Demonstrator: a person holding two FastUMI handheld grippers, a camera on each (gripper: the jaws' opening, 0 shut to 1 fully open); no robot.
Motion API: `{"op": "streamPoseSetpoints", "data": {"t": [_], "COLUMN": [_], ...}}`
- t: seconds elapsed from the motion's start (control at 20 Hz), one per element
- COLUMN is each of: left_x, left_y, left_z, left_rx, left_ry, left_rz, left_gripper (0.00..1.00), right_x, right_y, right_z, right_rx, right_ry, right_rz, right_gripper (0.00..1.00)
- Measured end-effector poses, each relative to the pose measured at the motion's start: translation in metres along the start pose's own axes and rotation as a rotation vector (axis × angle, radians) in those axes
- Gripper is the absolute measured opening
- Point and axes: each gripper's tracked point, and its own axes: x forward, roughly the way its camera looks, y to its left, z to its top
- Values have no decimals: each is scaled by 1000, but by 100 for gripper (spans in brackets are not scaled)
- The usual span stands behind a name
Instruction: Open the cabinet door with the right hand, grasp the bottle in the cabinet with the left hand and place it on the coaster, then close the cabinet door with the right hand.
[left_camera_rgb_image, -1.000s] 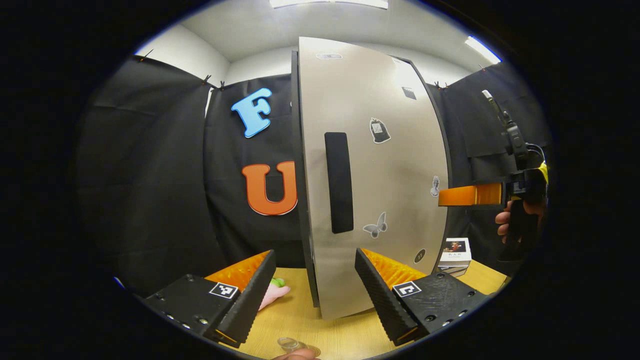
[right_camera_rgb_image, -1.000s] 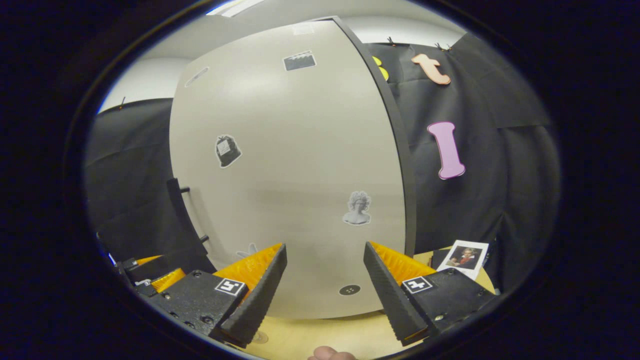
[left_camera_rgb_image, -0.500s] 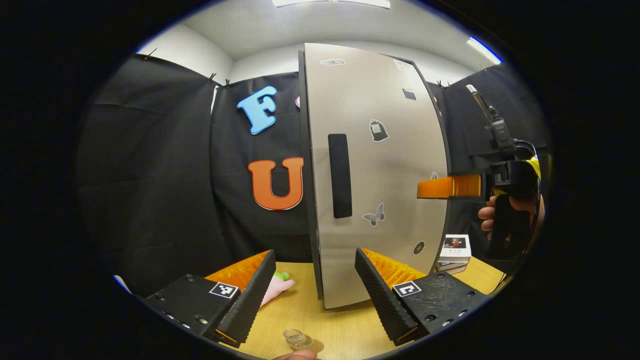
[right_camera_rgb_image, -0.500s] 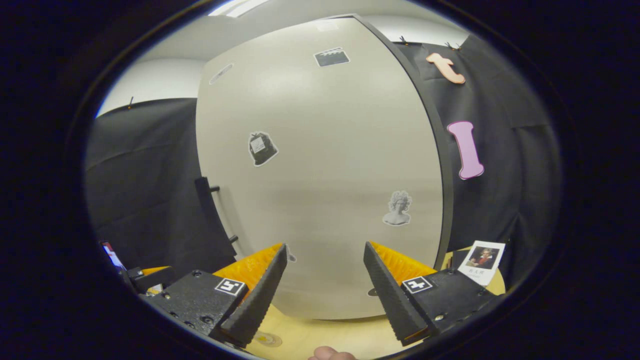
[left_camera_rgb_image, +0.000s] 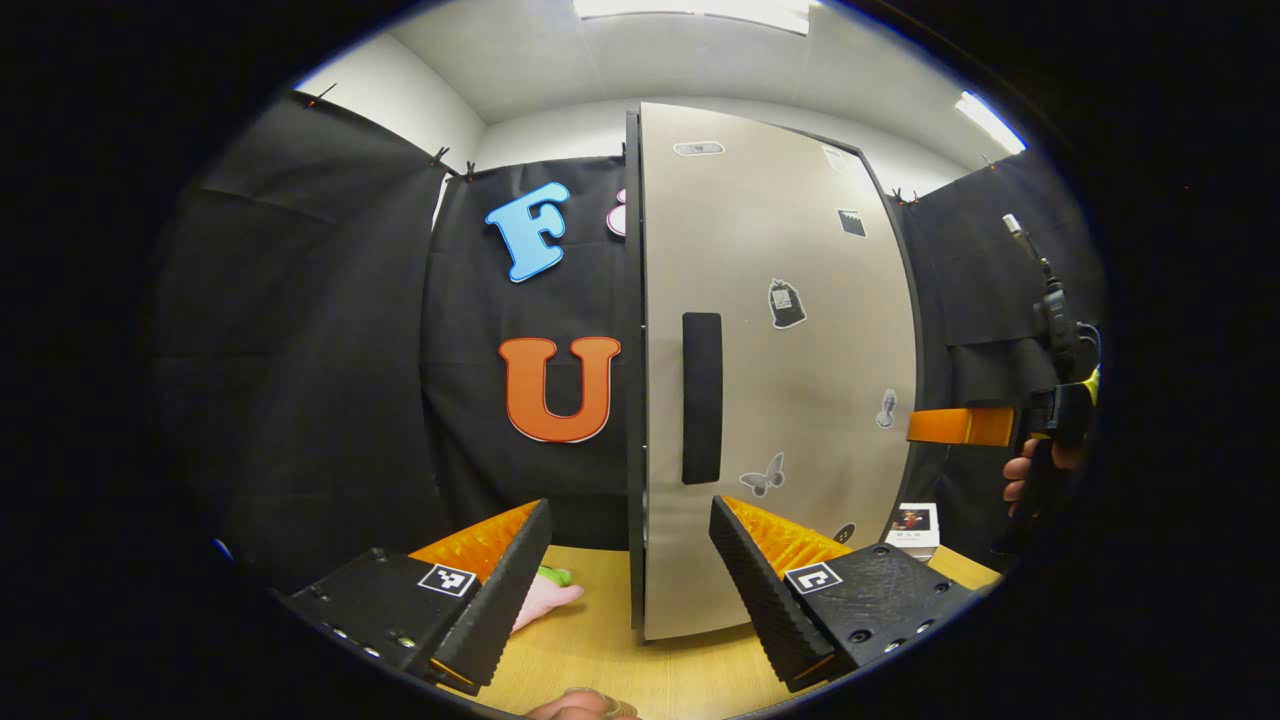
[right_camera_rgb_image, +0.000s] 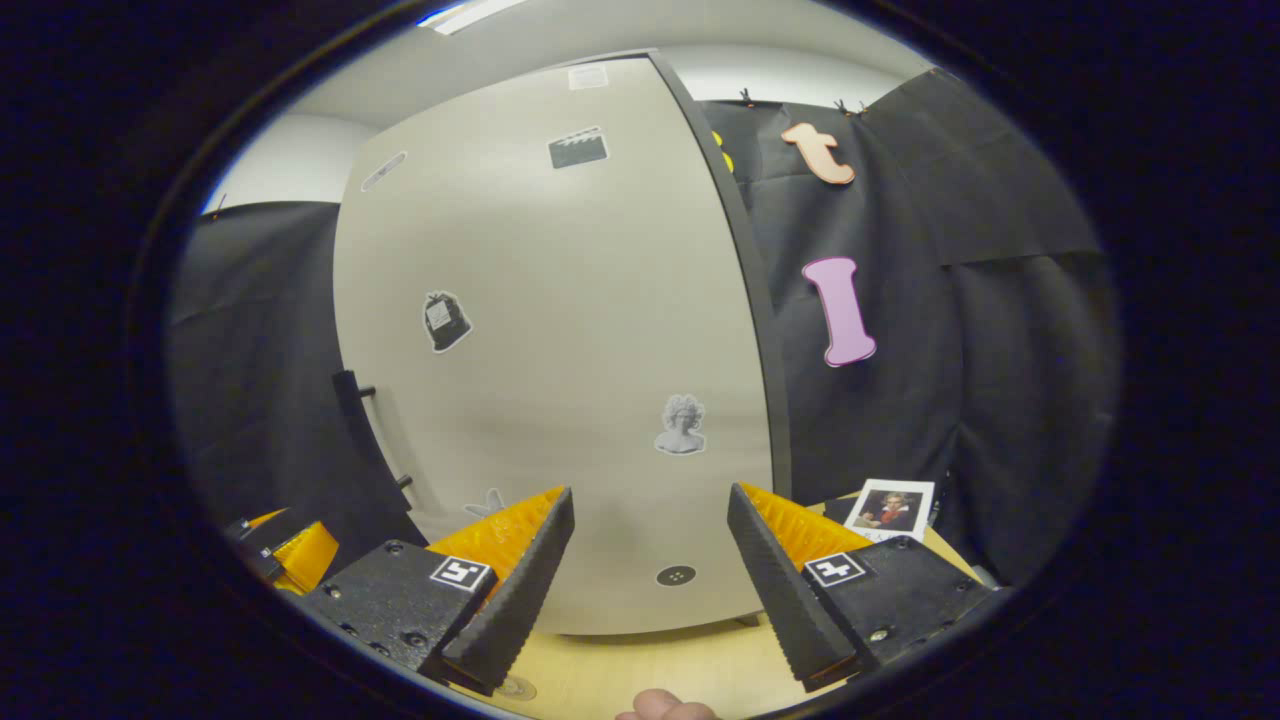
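**Cabinet door shut, both tools wide and empty**

The cabinet door (left_camera_rgb_image: 780, 380) stood closed, a pale panel with small stickers, rising from the desk (left_camera_rgb_image: 600, 650) at twelve o'clock in the left gripper view. Its dark vertical handle (left_camera_rgb_image: 701, 398) sat near the door's left edge. The left tool (left_camera_rgb_image: 630, 590) hovered in front of the door's lower edge, fingers wide apart, holding nothing. At three o'clock in that view the right tool (left_camera_rgb_image: 960, 426) hung beside the door's right edge, gripped by a hand (left_camera_rgb_image: 1030, 475). In the right gripper view the right tool (right_camera_rgb_image: 650, 580) faced the door (right_camera_rgb_image: 560, 380) with fingers spread wide, touching nothing. A small box with a portrait (right_camera_rgb_image: 888, 510) lay at four o'clock on the desk.
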Motion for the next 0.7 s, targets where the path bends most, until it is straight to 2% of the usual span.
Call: {"op": "streamPoseSetpoints", "data": {"t": [0.05, 0.2, 0.25, 0.35, 0.5, 0.55, 0.6, 0.7], "left_x": [3, 9, 11, 6, -4, -9, -11, -12], "left_y": [-1, -24, -31, -45, -59, -64, -66, -66], "left_z": [4, 2, -2, -14, -4, 0, 6, 15], "left_rx": [1, -40, -53, -75, -66, -61, -61, -68], "left_ry": [-21, -28, -17, 29, -19, -41, -62, -97], "left_rz": [6, -49, -68, -91, -117, -131, -138, -138], "left_gripper": [96, 95, 95, 95, 95, 95, 95, 95], "right_x": [-5, -19, -23, -32, -42, -43, -45, -47], "right_y": [-3, 0, 5, 12, 13, 11, 9, 9], "right_z": [5, 11, 6, -9, -13, -10, -6, 0], "right_rx": [-27, -135, -159, -196, -266, -279, -276, -251], "right_ry": [-38, -105, -101, -86, -107, -125, -142, -170], "right_rz": [-27, -58, -42, -13, -4, -18, -27, -19], "right_gripper": [99, 99, 94, 99, 99, 95, 99, 99]}}
